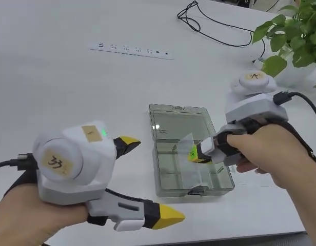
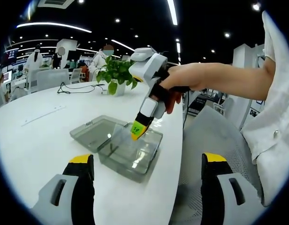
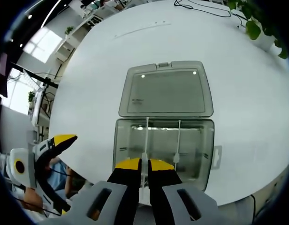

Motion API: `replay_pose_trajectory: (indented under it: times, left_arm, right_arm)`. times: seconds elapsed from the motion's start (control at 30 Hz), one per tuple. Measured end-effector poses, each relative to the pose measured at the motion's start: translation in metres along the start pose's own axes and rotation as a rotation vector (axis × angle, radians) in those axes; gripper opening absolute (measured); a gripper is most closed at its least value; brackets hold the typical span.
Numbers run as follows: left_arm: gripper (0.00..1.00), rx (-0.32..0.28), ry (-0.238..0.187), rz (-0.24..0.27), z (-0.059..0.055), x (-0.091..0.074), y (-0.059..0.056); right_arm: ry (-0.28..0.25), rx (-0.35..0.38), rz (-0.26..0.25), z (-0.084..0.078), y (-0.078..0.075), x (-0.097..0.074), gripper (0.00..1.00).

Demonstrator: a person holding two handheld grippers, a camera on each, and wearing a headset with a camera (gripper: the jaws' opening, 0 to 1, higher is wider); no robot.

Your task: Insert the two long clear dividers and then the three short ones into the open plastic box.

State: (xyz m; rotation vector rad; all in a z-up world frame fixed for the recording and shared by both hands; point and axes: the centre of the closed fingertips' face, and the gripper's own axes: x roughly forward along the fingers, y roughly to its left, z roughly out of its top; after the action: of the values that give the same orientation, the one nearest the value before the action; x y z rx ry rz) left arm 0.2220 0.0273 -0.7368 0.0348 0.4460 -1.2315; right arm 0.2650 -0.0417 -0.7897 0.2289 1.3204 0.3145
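- R gripper (image 3: 144, 165): jaws clenched on a thin clear divider (image 3: 146, 140), pinched at its top edge. The divider stands upright and runs fwd from the tips, lower part down in the box.
- Whether the held divider is fully seated: cannot tell.
- Open plastic box (image 1: 168, 174): directly under and ahead of the R gripper tips, resting on the white table (image 1: 71, 92).
- Lid (image 3: 165, 91): folded back flat, beyond the tips on the far side of the tray.
- Second divider (image 3: 177, 140): upright in the tray, just right of the held one, approx. parallel, clear of the tips.
- L gripper (image 1: 149, 178): jaws released and spread wide, nothing between them. It hovers over the table with the box ahead of its tips, well apart from the R gripper.
- Power strip (image 1: 132, 50): on the table far beyond both grippers.
- Plant (image 1: 294, 31) and black cable (image 1: 214, 23): beyond the R gripper, toward the table's far edge.
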Motion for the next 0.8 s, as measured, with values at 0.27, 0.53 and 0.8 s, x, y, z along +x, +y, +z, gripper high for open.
replay_pose_trajectory:
  times: [0.27, 0.53, 0.8]
  left_arm:
    - [0.97, -0.002, 0.000, 0.004, -0.0003, -0.0008, 0.0010]
    - [0.96, -0.003, -0.001, 0.004, -0.0006, -0.0009, 0.0000]
    - [0.96, -0.006, -0.003, 0.006, -0.0009, -0.0015, 0.0002]
  right_arm:
    - [0.000, -0.013, -0.007, 0.0036, -0.0037, 0.0044, 0.06]
    - [-0.001, -0.024, -0.012, 0.0042, -0.0031, 0.0063, 0.06]
    - [0.004, -0.072, -0.037, 0.0023, -0.0009, 0.0057, 0.07]
